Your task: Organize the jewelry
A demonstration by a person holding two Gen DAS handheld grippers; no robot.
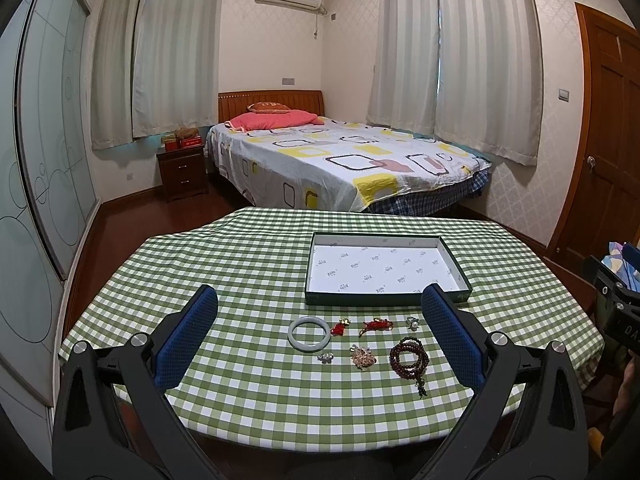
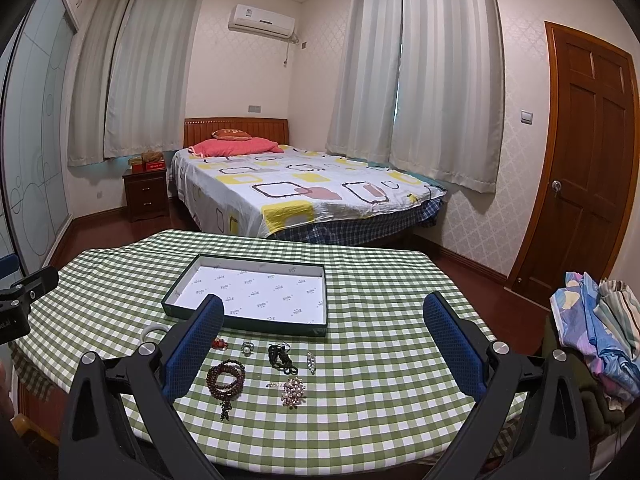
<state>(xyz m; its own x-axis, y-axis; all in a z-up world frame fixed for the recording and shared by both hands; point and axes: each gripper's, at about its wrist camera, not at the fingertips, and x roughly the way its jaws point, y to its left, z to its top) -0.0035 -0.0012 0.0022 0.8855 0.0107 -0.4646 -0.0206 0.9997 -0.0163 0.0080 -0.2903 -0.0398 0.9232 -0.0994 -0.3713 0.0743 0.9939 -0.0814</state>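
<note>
**A:** What does the jewelry look like?

**B:** It is laid out loose on the green-checked surface (image 1: pixel 248 392), near its front edge. From the left wrist view: a pale jade-coloured bangle (image 1: pixel 309 335), two small red knotted charms (image 1: pixel 340 327) beside it, a pearl ring (image 1: pixel 412 323), a small silver piece (image 1: pixel 326 357), a pinkish beaded cluster (image 1: pixel 363 357), and a dark brown bead bracelet (image 1: pixel 410 357) coiled in several loops with a tassel trailing toward the front.

**A:** And from the right wrist camera?

**B:** The same coil of beads, then a black knotted cord (image 2: pixel 282 358), a narrow sparkling clip (image 2: pixel 311 361), a thin hairpin (image 2: pixel 274 385) and a round rhinestone brooch (image 2: pixel 293 391). All lie apart from one another.

**A:** Where do they sit relative to the tray?

**B:** Just in front of the shallow dark-rimmed tray (image 1: pixel 456 264), which has a white printed lining and nothing in it.

**A:** How are the tools held?

**B:** The left hand-held gripper (image 1: pixel 319 304) hovers above the front edge, pointing toward the tray, its blue-padded fingers (image 1: pixel 188 340) spread wide and grasping nothing. The right hand-held gripper (image 2: pixel 324 312) is posed alike, fingers (image 2: pixel 454 344) equally wide, empty, above the jewelry. Each appears at the edge of the other's view.
</note>
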